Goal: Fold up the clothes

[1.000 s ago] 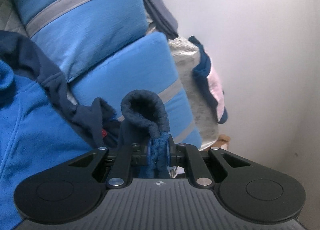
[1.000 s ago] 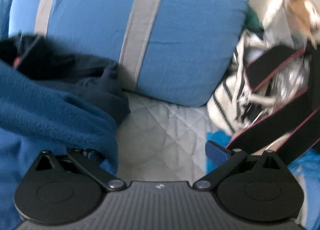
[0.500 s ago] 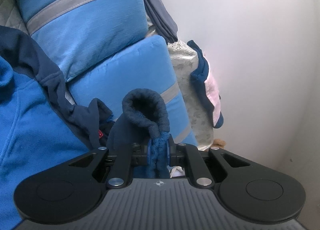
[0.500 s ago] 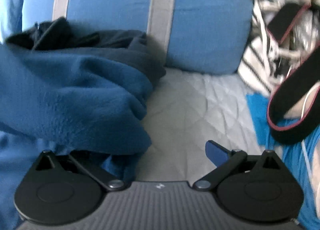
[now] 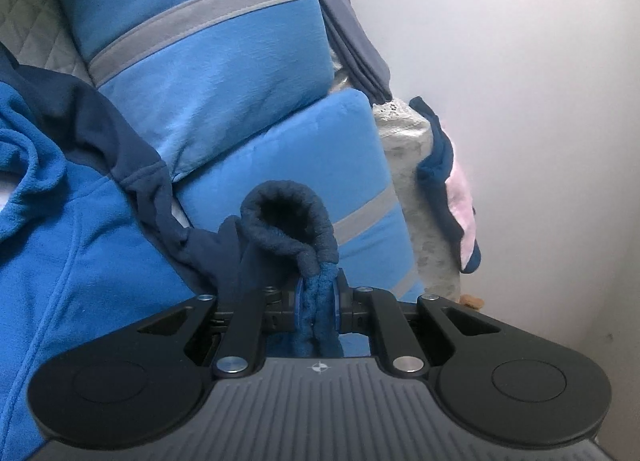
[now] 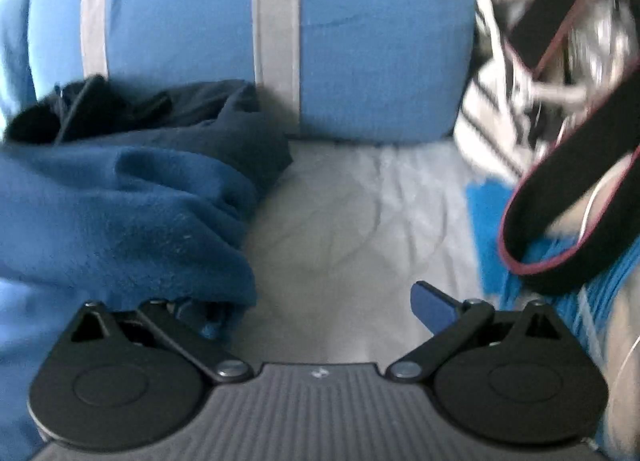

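Change since earlier: in the right wrist view the fleece has come further across, now covering that gripper's left finger, and the black strap sits lower and nearer; the left wrist view is almost as it was, same pinch, same bunched cloth.
Left hand-held gripper [image 5: 317, 307]: pressed together on a thick fold of the blue fleece jacket [image 5: 76, 245], the blue pads squeezing the cloth from both sides.
Cuff [image 5: 290, 217]: dark navy, rolled into an open ring, standing just above the pinch.
Blue fleece jacket, place: spread at the left of the left view, its navy trim running down to the cuff; it lies against the blue pillows [image 5: 192, 41].
Right hand-held gripper [image 6: 316, 301]: spread wide, nothing pinched; its right blue pad [image 6: 434, 307] is bare, the left finger hidden under a fold of fleece [image 6: 120, 221].
Below the right gripper: grey quilted bed cover [image 6: 340, 229], showing between the fingers.
Pillows: two, blue with grey stripes, stacked one on the other against the white wall [image 5: 540, 101].
Right side of right view: a black strap [image 6: 560, 237] with red edging, looped over blurred striped cloth.
Behind the pillows: more clothes, navy and pink, too jumbled to tell apart.
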Demonstrator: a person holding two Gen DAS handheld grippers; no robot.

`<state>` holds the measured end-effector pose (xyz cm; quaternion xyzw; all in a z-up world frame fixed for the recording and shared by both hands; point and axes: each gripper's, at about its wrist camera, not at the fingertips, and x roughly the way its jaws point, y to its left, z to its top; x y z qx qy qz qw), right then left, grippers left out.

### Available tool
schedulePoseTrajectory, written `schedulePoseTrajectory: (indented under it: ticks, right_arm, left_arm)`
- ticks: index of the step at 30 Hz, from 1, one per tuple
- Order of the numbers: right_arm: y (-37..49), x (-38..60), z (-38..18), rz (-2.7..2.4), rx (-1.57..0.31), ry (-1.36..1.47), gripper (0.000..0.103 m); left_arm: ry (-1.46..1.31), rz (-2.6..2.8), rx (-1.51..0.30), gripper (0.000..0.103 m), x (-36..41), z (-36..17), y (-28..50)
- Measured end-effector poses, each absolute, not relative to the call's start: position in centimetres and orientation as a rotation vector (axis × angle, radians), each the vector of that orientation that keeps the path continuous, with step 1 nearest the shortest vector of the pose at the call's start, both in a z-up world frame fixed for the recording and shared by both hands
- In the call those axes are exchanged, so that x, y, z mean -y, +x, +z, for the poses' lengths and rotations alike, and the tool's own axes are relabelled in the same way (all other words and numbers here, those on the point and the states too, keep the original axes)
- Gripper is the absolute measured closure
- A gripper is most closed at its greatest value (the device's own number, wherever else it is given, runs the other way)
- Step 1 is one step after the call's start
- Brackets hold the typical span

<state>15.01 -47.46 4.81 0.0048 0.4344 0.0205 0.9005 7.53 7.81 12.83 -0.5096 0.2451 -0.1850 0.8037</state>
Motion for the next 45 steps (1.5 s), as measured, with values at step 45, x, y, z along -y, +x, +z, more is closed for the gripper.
schedulePoseTrajectory:
  ticks: [45]
  right_arm:
    - [14.8,47.6,8.3,0.084,-0.962,-0.345,0.000]
  left_arm:
    - [-1.017,-0.481,-0.624,0.089,-3.7,11.3,8.4]
